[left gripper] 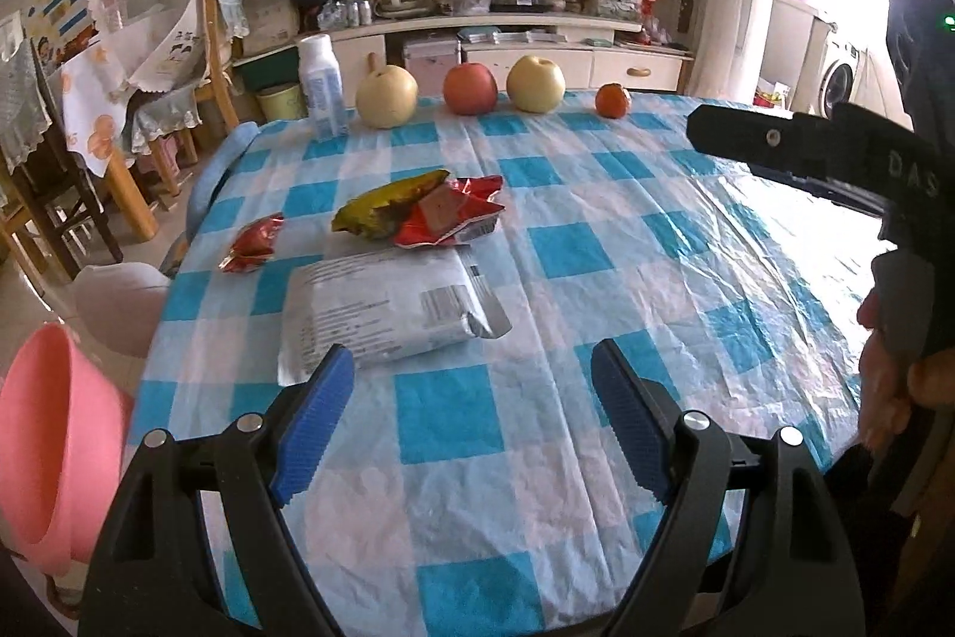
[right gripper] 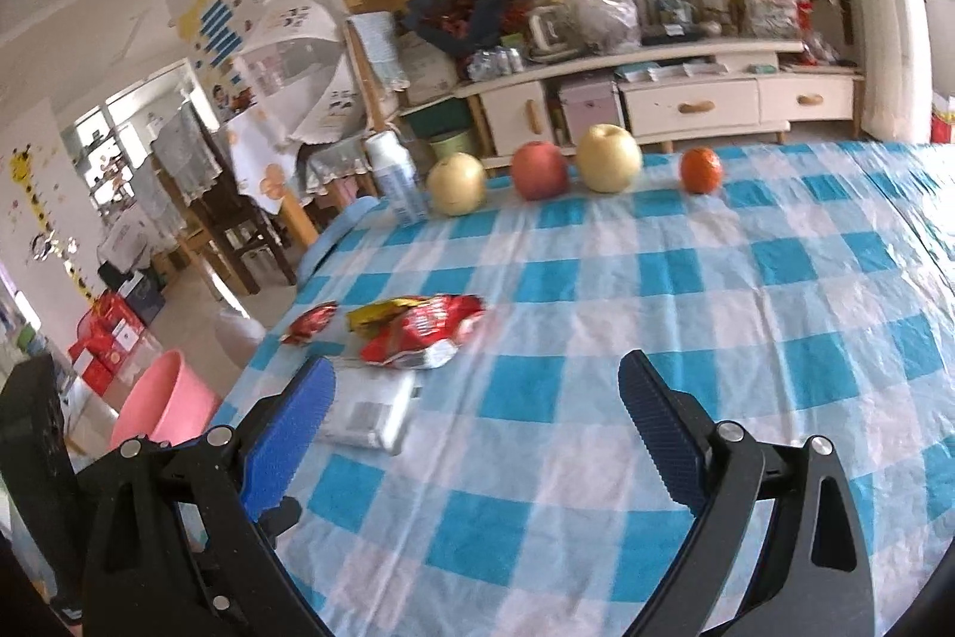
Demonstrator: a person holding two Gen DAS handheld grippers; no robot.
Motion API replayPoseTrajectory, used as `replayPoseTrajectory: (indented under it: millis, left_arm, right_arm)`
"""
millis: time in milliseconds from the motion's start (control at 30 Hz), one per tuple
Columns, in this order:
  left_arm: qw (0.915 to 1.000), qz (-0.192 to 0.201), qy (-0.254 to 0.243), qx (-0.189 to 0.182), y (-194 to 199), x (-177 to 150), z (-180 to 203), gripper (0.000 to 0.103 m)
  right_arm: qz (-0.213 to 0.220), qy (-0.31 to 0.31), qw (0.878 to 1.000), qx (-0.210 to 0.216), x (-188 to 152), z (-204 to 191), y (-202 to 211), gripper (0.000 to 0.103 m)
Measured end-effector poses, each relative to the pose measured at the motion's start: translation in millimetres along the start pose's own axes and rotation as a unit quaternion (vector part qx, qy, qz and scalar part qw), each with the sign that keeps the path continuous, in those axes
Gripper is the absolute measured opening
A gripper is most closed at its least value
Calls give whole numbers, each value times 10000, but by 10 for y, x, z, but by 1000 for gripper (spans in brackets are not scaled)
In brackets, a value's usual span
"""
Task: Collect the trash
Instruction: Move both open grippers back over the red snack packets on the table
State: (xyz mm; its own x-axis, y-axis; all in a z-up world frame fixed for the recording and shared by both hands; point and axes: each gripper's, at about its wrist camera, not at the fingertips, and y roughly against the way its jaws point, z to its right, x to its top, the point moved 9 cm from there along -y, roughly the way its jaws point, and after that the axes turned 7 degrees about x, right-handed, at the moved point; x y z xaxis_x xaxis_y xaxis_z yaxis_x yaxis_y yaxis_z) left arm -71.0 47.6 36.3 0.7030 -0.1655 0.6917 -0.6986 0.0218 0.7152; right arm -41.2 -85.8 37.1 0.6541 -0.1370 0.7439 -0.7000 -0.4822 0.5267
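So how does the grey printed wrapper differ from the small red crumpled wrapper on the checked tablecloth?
The grey printed wrapper is large, flat and rectangular; the small red crumpled wrapper is far smaller and scrunched up. The grey one lies nearest the left gripper; the red one sits farther back by the table's edge. Both rest untouched on the blue checked tablecloth.

left gripper: black frame, ribbed blue pads, silver round screws
right gripper: same black frame, blue pads; pale lettering on its side

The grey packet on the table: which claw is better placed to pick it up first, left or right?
Probably the left claw. It is open and the grey packet lies just ahead of its left finger. The right claw, also open, faces mostly bare tablecloth.
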Motion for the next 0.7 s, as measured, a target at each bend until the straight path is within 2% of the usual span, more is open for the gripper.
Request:
replayPoseTrajectory:
  millis: [100,233,400,500,700]
  left_arm:
    - [10000,-18,93,-25,-76,46,-66,82]
    - [9994,-34,304,154,-204,144,-330,82]
    - [9966,-146,787,204,-492,294,-816,82]
    - [9954,-211,822,435,-712,399,-1085,82]
    - [9941,-509,881,380,-1161,531,-1347,82]
  right_arm:
    - [-141,-142,9998,-91,5,169,-82,95]
    - [-395,-213,9988,-170,-33,273,-250,95]
    - [-719,46,9974,47,-84,95,-526,95]
    - [-896,287,9952,255,-143,-79,-719,95]
    - [-1172,256,9906,652,-256,-254,-1063,95]
